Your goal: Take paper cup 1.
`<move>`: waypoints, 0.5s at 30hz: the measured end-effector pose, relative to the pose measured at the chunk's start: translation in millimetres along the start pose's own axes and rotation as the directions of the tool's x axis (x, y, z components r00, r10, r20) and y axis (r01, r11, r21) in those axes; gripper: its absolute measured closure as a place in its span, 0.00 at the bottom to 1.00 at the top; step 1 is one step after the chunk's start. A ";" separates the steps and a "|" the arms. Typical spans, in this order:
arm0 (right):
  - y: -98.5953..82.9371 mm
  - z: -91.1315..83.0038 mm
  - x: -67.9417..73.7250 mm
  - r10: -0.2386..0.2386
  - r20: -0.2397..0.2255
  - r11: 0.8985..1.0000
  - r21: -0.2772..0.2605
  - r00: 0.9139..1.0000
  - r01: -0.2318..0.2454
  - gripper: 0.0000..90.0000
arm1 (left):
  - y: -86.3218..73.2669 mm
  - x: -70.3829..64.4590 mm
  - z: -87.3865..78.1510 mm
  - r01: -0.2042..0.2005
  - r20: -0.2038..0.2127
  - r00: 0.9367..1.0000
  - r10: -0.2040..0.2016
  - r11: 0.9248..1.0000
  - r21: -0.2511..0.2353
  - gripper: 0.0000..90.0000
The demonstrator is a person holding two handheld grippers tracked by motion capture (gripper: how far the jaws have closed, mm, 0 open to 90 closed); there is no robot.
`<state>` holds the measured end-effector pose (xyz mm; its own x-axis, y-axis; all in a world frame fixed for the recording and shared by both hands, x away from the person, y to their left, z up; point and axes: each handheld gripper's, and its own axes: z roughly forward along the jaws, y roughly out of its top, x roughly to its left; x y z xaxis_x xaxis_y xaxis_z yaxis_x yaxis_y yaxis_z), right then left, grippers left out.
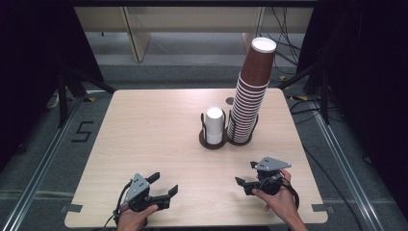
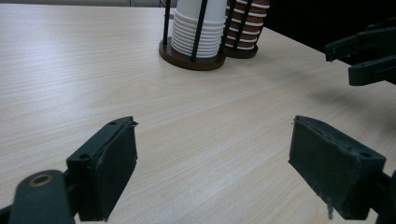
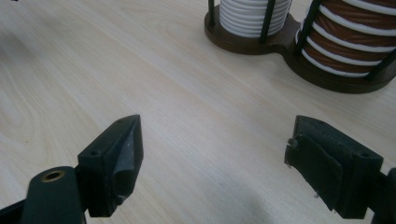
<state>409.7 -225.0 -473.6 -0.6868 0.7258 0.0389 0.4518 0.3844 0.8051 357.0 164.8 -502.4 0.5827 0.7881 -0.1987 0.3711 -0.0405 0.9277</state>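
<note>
A dark double cup holder (image 1: 213, 142) stands at the middle of the table, toward the right. Its left ring holds a short stack of white cups (image 1: 214, 124) (image 2: 198, 25) (image 3: 252, 16). Its right ring holds a tall, leaning stack of brown cups (image 1: 250, 96) (image 2: 245, 25) (image 3: 350, 39). My left gripper (image 1: 165, 183) (image 2: 212, 170) rests near the front edge, open, with nothing between its jaws. My right gripper (image 1: 247, 173) (image 3: 215, 161) hovers at the front right, open and empty, pointing toward the holder. The left gripper view also catches the right gripper (image 2: 366, 56) at its far right.
The light wooden table (image 1: 144, 130) has bare room on its left half and in front of the holder. Black stands and cables lie on the floor to either side, with wooden panels behind the far edge.
</note>
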 end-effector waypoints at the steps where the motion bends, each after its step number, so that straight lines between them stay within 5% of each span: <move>1: 1.4 0.5 -1.7 -0.027 0.000 1.000 -0.007 1.000 0.027 0.21 | 0.0 0.0 0.0 0.000 0.000 1.000 0.000 1.000 0.000 0.16; 12: 18.6 4.9 0.0 0.002 0.004 0.999 -0.033 1.000 -0.001 0.26 | -0.4 0.2 0.2 -0.004 0.004 1.000 0.004 1.000 -0.009 0.16; 15: 28.8 9.0 -1.3 -0.028 0.004 0.999 -0.042 1.000 0.028 0.27 | 0.2 0.0 0.1 -0.004 0.002 1.000 0.004 1.000 -0.012 0.16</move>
<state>428.8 -209.8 -455.8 -0.6966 0.7173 0.0142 0.4085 0.3803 0.8297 357.1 164.7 -502.3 0.5854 0.7867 -0.1958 0.3604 -0.0362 0.9321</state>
